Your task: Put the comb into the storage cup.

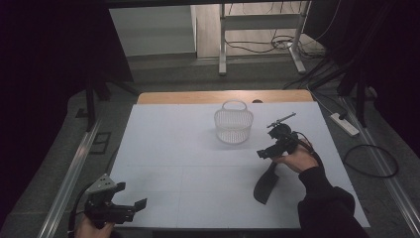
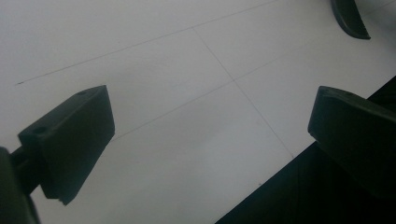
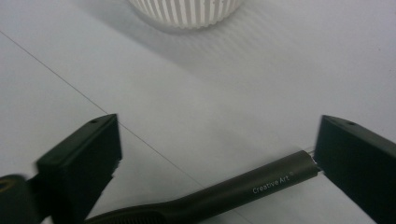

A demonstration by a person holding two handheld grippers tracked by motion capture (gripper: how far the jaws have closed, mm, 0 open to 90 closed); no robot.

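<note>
Brush (image 3: pixel 224 193) lies btwn open right tool (image 3: pixel 217 158) jaws.

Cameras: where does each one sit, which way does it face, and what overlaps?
High view: fixed above the person's side, looking forward and down on the white table; shows both hands, left gripper, right gripper, basket, dark tool.
Left gripper view: rides the left gripper, looking down at the table near its front edge; jaws wide apart.
Right gripper view: rides the right gripper, facing the basket; open jaws straddle the tool handle.
Shared: the high and right gripper views both show the basket and tool.
</note>
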